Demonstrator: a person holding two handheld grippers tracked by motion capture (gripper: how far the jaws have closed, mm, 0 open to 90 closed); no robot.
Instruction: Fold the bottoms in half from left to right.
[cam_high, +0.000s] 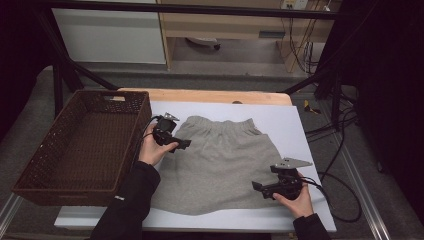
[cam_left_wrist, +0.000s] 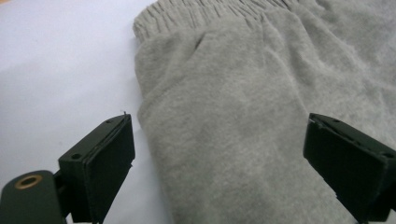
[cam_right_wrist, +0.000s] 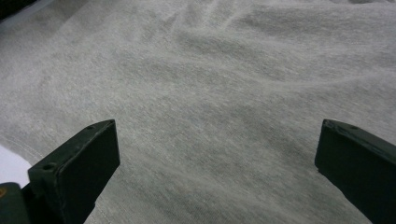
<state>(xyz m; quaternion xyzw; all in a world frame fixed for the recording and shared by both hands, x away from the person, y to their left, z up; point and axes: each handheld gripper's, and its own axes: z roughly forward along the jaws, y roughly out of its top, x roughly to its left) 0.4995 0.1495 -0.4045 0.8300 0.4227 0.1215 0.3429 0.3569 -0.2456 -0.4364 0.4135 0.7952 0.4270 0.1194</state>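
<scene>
Grey sweat shorts (cam_high: 220, 160) lie spread flat on the white table cover (cam_high: 280, 120), elastic waistband at the far side. My left gripper (cam_high: 184, 144) is open at the garment's left edge near the waistband; in the left gripper view its jaws straddle the folded side edge of the shorts (cam_left_wrist: 243, 121) with the left gripper (cam_left_wrist: 219, 163) empty. My right gripper (cam_high: 257, 186) is open over the lower right part of the cloth; the right gripper view has grey fabric (cam_right_wrist: 210, 93) between the wide-apart jaws of the right gripper (cam_right_wrist: 217, 163).
A dark brown wicker basket (cam_high: 45, 165) stands empty at the table's left. A black frame surrounds the table, and cables (cam_high: 345, 200) trail off the right side. A bare strip of white cover (cam_high: 210, 222) runs along the near edge.
</scene>
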